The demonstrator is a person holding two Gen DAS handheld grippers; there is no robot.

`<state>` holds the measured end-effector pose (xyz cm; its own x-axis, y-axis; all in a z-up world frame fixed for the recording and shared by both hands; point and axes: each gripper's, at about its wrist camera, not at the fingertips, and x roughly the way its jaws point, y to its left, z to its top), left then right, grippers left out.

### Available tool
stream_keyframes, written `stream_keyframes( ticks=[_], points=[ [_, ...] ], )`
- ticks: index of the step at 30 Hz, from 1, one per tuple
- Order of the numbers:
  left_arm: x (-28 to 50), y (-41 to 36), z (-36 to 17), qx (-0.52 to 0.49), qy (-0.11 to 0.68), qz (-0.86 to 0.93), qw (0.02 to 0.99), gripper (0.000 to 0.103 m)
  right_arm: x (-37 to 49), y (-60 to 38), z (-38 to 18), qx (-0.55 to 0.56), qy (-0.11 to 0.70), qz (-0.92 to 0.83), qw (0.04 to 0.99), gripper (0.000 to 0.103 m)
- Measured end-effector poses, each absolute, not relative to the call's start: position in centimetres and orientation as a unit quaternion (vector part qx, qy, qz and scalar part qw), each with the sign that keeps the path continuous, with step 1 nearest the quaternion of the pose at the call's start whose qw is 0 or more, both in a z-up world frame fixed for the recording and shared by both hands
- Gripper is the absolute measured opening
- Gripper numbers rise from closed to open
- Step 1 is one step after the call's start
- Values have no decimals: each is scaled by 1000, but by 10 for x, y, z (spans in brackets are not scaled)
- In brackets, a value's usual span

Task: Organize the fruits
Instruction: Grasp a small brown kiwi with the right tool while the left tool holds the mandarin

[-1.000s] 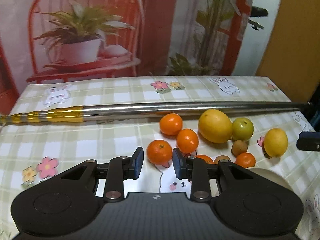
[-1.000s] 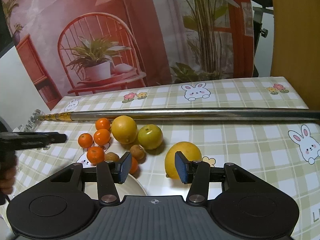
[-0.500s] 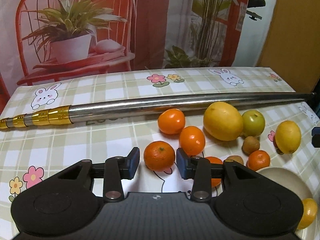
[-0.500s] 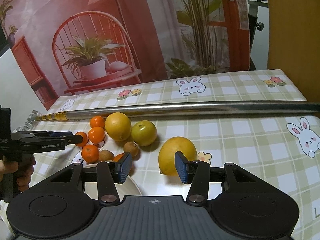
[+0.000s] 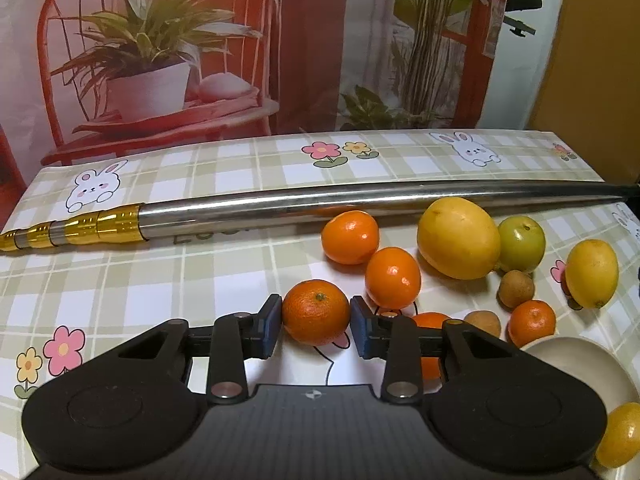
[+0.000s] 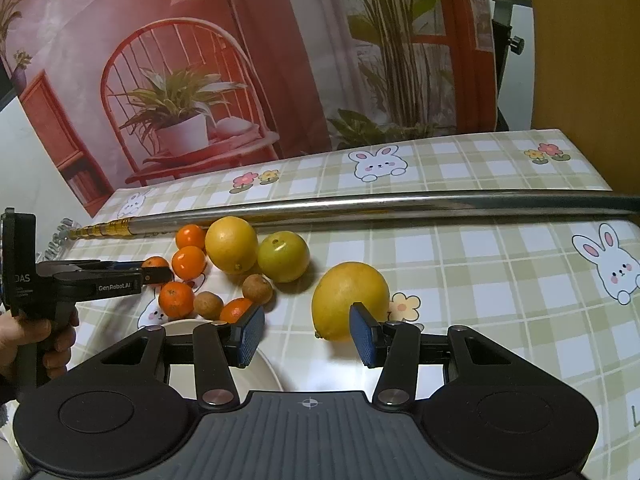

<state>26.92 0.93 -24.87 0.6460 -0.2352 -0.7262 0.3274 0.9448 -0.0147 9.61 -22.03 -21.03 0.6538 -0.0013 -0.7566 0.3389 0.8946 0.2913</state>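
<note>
My left gripper [image 5: 316,326] has its blue pads against both sides of a tangerine [image 5: 316,311] that rests on the tablecloth. The same gripper shows in the right wrist view [image 6: 154,274] around that tangerine. My right gripper [image 6: 306,334] is open and empty, its right pad just in front of a yellow lemon [image 6: 350,300]. Several more tangerines [image 5: 393,277], a big yellow citrus [image 5: 458,238], a green fruit [image 5: 521,243] and small brown fruits [image 5: 516,289] lie together. A white plate [image 5: 580,364] at lower right holds a small yellow-orange fruit [image 5: 624,436].
A long steel pole [image 5: 360,204] with a gold telescopic end [image 5: 80,230] lies across the table behind the fruit. The table's far edge meets a printed backdrop. A person's hand [image 6: 24,336] holds the left gripper's handle.
My left gripper moved forward until the tangerine sits between its pads, and the pads closed onto it. My right gripper drifted slightly toward the lemon and stayed open.
</note>
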Motion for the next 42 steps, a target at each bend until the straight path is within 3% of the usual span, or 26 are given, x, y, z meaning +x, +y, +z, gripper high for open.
stream_keyframes(
  ticks=[18,34,42],
  points=[
    [201,15,-205,41,342,-169,923,39,105,-218,-211,212,407,-84,885,44],
    [188,18,-209,9,349,-169,922,39,154,-208,-216,245,433,-46,866,32],
    [187,23,-215,-8,354,-173,919,39,198,-201,-231,260,474,-62,839,31]
  ],
)
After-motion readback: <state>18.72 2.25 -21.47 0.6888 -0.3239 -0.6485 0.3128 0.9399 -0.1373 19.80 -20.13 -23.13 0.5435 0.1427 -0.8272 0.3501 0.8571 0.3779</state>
